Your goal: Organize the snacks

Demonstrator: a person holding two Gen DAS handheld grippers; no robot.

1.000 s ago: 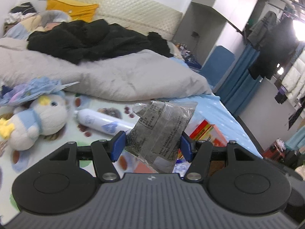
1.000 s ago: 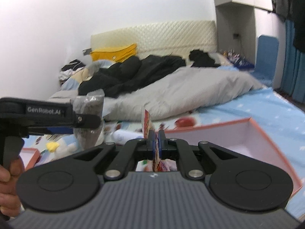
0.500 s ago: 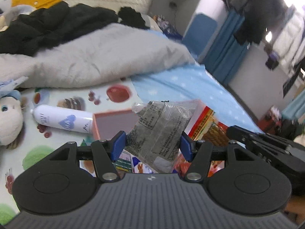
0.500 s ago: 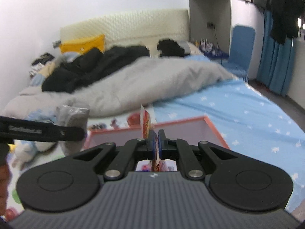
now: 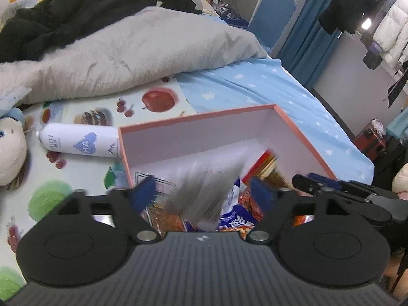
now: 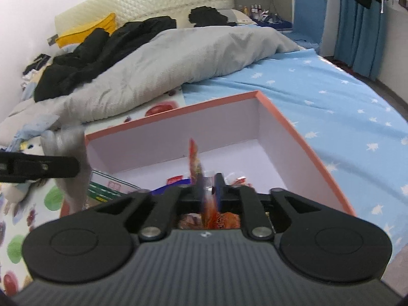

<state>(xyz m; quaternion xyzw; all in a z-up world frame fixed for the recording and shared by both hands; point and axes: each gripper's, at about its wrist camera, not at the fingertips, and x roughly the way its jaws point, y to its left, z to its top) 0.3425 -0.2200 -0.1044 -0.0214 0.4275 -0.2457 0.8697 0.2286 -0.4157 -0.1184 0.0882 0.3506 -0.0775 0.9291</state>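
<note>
Grey packet (image 5: 204, 193) drops, blurred, from the left gripper (image 5: 204, 193), whose jaws have just been opening above the pink box (image 5: 301, 130); the right gripper (image 6: 209, 187), likewise parting, frees a red packet (image 6: 195, 163) over the box for storing.

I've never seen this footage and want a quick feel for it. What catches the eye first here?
The open pink box with its orange rim lies on the bed, snack packets piled at its near end. The left gripper has just been opening over it, a blurred grey packet between its blue pads, no longer pressed. Behind, a grey duvet and black clothes fill the bed.
</note>
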